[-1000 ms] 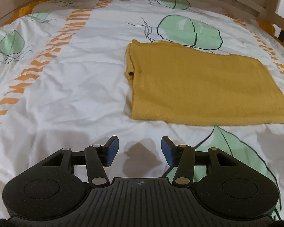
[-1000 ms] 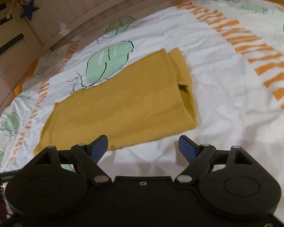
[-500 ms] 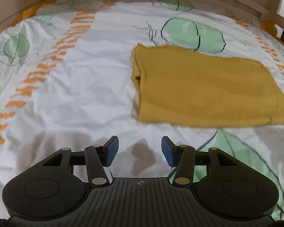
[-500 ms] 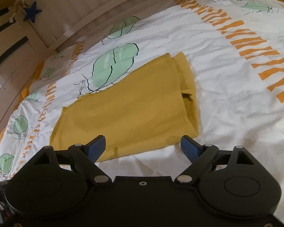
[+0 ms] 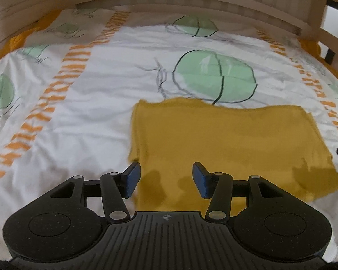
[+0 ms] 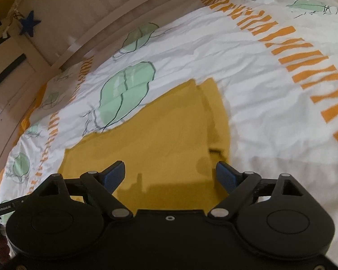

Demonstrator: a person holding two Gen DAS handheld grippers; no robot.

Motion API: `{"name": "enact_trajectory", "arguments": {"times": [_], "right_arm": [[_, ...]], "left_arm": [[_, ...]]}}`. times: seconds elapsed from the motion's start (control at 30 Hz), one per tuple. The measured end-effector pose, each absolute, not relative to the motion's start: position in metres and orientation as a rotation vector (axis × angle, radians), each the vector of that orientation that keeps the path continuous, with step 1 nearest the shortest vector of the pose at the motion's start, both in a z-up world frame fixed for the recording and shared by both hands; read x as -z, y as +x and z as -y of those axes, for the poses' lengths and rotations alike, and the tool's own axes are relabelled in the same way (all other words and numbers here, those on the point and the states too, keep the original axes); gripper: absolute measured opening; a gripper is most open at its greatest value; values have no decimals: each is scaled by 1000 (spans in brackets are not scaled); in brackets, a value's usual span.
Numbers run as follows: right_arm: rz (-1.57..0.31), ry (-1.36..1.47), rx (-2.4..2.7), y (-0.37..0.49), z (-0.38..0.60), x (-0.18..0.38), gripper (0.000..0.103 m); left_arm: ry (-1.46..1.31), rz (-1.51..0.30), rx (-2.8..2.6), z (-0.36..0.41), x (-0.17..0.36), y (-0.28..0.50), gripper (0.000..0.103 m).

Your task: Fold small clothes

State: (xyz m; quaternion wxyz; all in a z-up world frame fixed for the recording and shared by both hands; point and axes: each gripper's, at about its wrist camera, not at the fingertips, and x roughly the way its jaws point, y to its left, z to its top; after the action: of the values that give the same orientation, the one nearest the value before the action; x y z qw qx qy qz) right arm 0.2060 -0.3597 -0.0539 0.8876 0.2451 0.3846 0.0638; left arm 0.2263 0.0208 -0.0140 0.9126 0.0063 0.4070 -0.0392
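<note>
Blue pads face each other across a clear gap on your left gripper (image 5: 166,180); its jaws stand partly spread with nothing pinched, and they hang above the near left corner of the mustard-yellow folded garment (image 5: 232,144). One pad sits over the garment's left edge, the other over the cloth itself, and their shadows fall on the knit just below. Your right gripper (image 6: 170,176) is spread wider, also empty, its jaws having just been opening; it hovers over the near end of the same garment (image 6: 151,144), close to the folded edge at the right in its view. Whether either pad touches the fabric cannot be told.

The garment lies flat as a rough rectangle on the bed, folded over along one short side where a doubled band shows. Under it is a white duvet cover (image 5: 83,121) printed with pale green leaves and rows of orange dashes, lightly creased. The tips of your right gripper peek in at the right border of the left wrist view. Beyond the bedding runs a light wooden bed rail (image 5: 191,2), and a dark blue star (image 6: 29,23) hangs on the wall in the right wrist view.
</note>
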Motion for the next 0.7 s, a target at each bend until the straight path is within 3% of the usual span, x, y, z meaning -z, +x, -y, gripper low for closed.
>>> {"name": "enact_trajectory", "arguments": {"times": [0.37, 0.53, 0.7], "right_arm": [[-875, 561, -124, 246, 380, 85, 93], [-866, 645, -154, 246, 386, 99, 103], [-861, 659, -212, 257, 382, 102, 103]], "left_arm": [[24, -882, 160, 4, 43, 272, 49], [-1, -928, 168, 3, 61, 284, 49], [-12, -974, 167, 5, 71, 295, 49]]}}
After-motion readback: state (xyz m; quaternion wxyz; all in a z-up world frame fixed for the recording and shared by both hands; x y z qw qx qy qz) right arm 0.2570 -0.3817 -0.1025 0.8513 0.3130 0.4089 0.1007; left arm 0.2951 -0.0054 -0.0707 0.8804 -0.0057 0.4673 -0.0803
